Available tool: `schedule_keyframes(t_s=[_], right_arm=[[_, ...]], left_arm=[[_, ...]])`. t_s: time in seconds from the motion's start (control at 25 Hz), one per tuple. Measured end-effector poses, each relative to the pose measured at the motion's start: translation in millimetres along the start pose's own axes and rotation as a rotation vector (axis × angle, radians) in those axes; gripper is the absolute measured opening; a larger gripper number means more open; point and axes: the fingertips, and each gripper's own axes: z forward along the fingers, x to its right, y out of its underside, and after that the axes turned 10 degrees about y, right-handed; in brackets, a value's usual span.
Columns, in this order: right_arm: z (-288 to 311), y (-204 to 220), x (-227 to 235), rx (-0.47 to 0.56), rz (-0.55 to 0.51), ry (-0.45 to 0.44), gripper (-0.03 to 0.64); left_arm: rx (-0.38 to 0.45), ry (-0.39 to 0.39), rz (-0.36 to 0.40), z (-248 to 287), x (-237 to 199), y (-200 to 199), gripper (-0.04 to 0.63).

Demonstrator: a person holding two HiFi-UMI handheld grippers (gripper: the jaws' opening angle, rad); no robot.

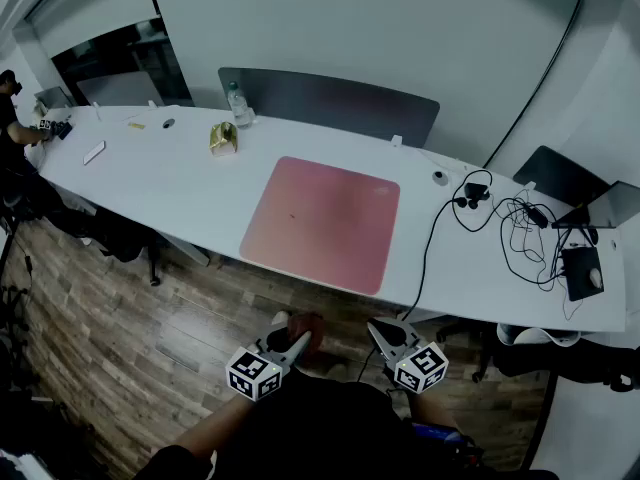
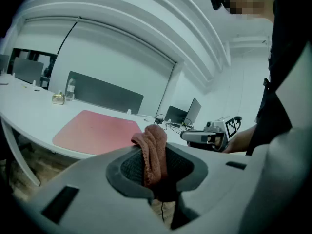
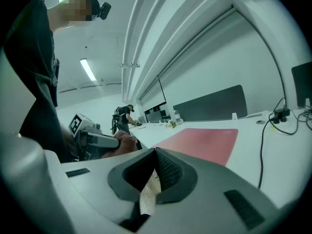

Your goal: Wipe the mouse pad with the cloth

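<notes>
The pink mouse pad (image 1: pixel 322 223) lies flat on the long white table (image 1: pixel 170 183), ahead of both grippers. My left gripper (image 1: pixel 296 341) is held below the table's near edge, over the wooden floor, and is shut on a reddish-brown cloth (image 1: pixel 309 329). In the left gripper view the bunched cloth (image 2: pixel 153 143) sticks up from between the jaws, with the mouse pad (image 2: pixel 97 128) beyond it. My right gripper (image 1: pixel 381 334) hovers beside the left one, shut with nothing in it. In the right gripper view its tips meet (image 3: pixel 156 153), and the mouse pad (image 3: pixel 204 140) lies beyond.
A gold object (image 1: pixel 223 139) and a bottle (image 1: pixel 237 103) stand at the back left. Tangled black cables (image 1: pixel 505 223), a small black device (image 1: pixel 580 271) and a laptop (image 1: pixel 605 206) occupy the table's right end. A person (image 1: pixel 12 128) is at the far left end.
</notes>
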Motion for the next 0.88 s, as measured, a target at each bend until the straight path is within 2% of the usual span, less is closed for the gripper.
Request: schedule_keyframes(t_s=[0.2, 0.44, 0.68, 0.88], right_arm=[[-16.3, 4.1, -0.3, 0.015, 0.014, 0.005, 0.026], [-29.5, 9.5, -4.7, 0.021, -0.021, 0.002, 0.026], [-42.4, 5.4, 5.1, 0.071, 0.019, 0.040, 0.026], [-49.3, 3.6, 14.2, 0.072, -0.008, 0.053, 0.025]], left_arm=[[0.001, -0.003, 0.006, -0.5, 17.4, 7.5, 0.092], [-0.008, 0.001, 0.020, 2.4, 32.4, 12.8, 0.092], [-0.015, 0.004, 0.039, 7.5, 40.0, 9.7, 0.092], [-0.012, -0.002, 0.050, 14.9, 40.2, 3.9, 0.092]])
